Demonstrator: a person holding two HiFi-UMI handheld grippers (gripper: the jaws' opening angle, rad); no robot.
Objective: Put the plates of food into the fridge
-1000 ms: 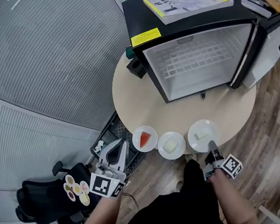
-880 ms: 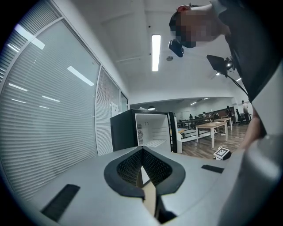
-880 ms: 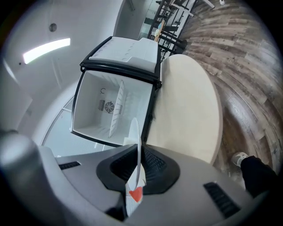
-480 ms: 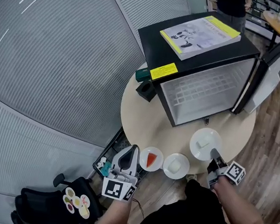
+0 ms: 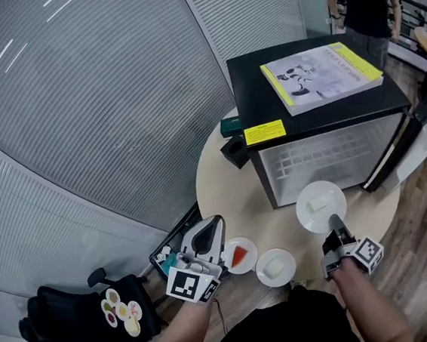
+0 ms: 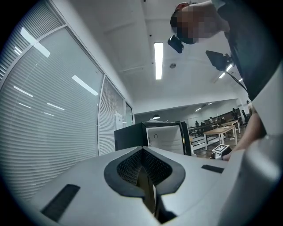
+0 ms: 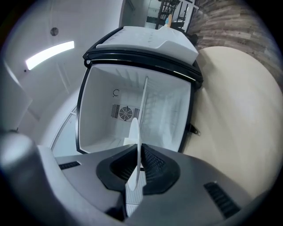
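Note:
In the head view my right gripper (image 5: 334, 230) is shut on the near rim of a white plate (image 5: 320, 206) that carries a pale piece of food. The plate hangs above the round table (image 5: 230, 195), in front of the black fridge (image 5: 310, 116), whose door (image 5: 423, 124) stands open to the right. In the right gripper view that plate (image 7: 135, 145) shows edge-on between the jaws of the right gripper (image 7: 136, 167), facing the white fridge interior (image 7: 128, 110). A plate with red food (image 5: 239, 255) and one with pale food (image 5: 275, 266) rest at the table's near edge. My left gripper (image 5: 205, 241) (image 6: 143, 170) is shut and empty beside them.
A yellow-edged booklet (image 5: 323, 68) lies on top of the fridge. A small dark box (image 5: 235, 152) stands on the table at the fridge's left. A wire crate (image 5: 168, 254) sits under the table, a black chair (image 5: 85, 308) at the lower left. A person (image 5: 366, 15) stands behind.
My right gripper has lifted the plate off the table and carried it toward the fridge opening. My left gripper has risen to beside the red-food plate.

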